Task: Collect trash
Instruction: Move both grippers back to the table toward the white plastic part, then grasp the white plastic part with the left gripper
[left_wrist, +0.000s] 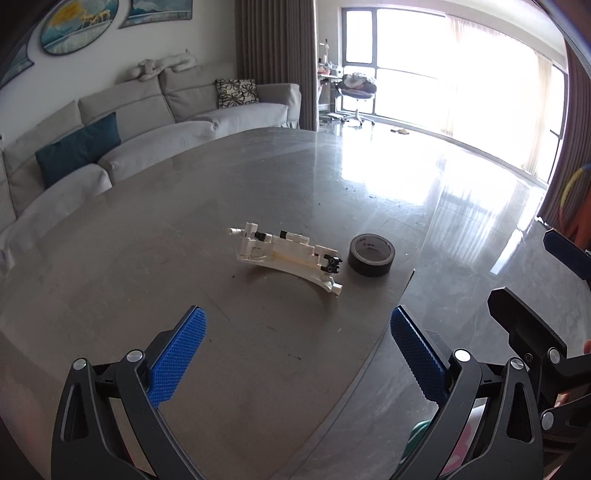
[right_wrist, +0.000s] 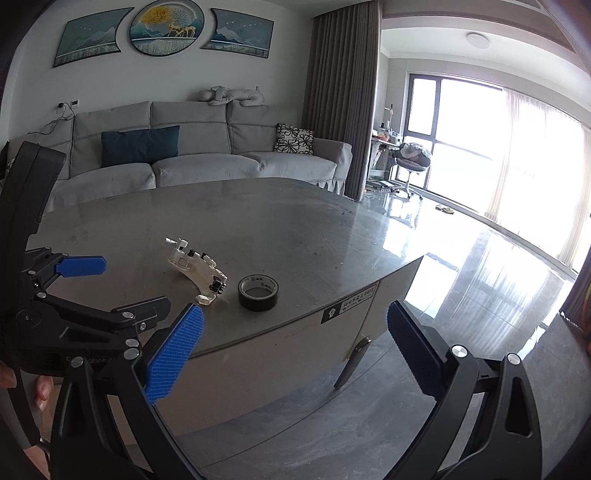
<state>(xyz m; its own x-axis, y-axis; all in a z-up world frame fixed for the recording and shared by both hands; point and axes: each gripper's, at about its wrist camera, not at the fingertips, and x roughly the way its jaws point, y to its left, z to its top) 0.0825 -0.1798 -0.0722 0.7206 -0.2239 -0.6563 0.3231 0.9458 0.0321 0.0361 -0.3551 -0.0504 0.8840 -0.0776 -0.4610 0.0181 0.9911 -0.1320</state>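
Note:
A white plastic piece (left_wrist: 284, 254) with black clips, broken-looking, lies on the grey table (left_wrist: 147, 258); the right wrist view shows the white plastic piece (right_wrist: 195, 266) left of centre. A black tape roll (left_wrist: 371, 254) lies flat just right of it, near the table's corner, and the tape roll (right_wrist: 258, 292) shows from the other side too. My left gripper (left_wrist: 298, 317) hangs open above the table, short of both objects and holding nothing. My right gripper (right_wrist: 295, 314) is open and empty, off the table's corner over the floor. The left gripper (right_wrist: 135, 282) stands to its left.
A grey sofa (right_wrist: 221, 162) with cushions runs behind the table (right_wrist: 295, 229). A swivel chair (right_wrist: 410, 162) and bright windows are at the right, with glossy floor (right_wrist: 480, 277) between. Something pink and green (left_wrist: 458, 443) sits low beside the table's edge.

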